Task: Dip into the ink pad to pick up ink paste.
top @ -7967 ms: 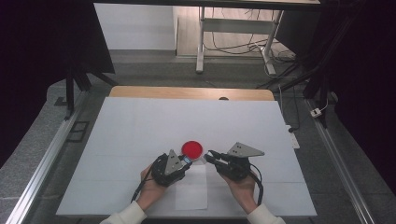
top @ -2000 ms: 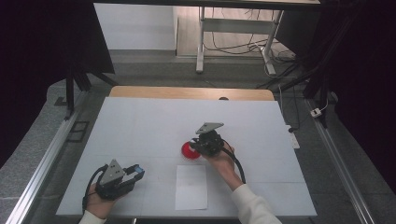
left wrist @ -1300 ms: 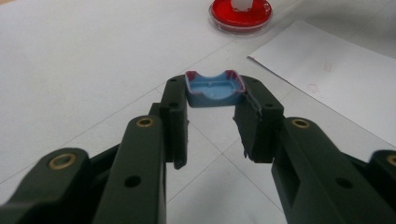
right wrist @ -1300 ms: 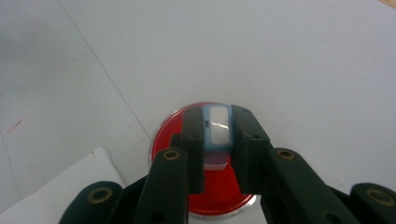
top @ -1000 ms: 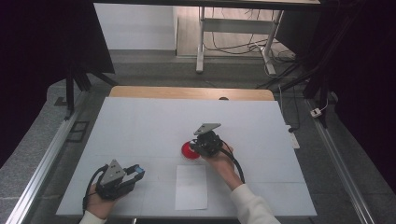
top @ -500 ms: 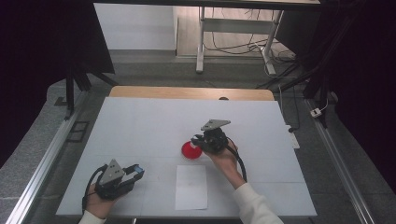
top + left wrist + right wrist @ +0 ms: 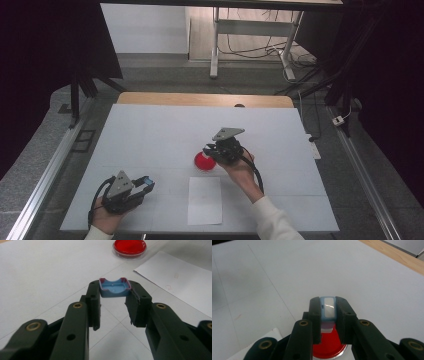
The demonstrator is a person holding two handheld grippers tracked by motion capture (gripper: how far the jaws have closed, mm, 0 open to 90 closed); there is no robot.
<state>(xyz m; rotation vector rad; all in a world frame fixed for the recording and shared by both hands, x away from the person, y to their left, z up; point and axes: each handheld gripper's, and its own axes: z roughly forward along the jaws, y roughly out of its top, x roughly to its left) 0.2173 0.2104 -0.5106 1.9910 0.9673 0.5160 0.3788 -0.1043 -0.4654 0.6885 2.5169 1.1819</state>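
since eight seconds ago the left gripper (image 7: 142, 184) has carried a blue cap (image 7: 114, 287) to the near-left, clamped. right gripper (image 7: 209, 149) grips a pale blue tool (image 7: 328, 307) over the red dish (image 7: 204, 161), apparently mid-work; recapping remains.

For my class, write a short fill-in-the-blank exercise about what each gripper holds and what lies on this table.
1. The left gripper holds a blue ____ by its sides.
2. The right gripper holds a small blue piece above the ____ dish.
3. A white ____ of paper lies flat near the table's front edge.

Missing words: cap; red; sheet
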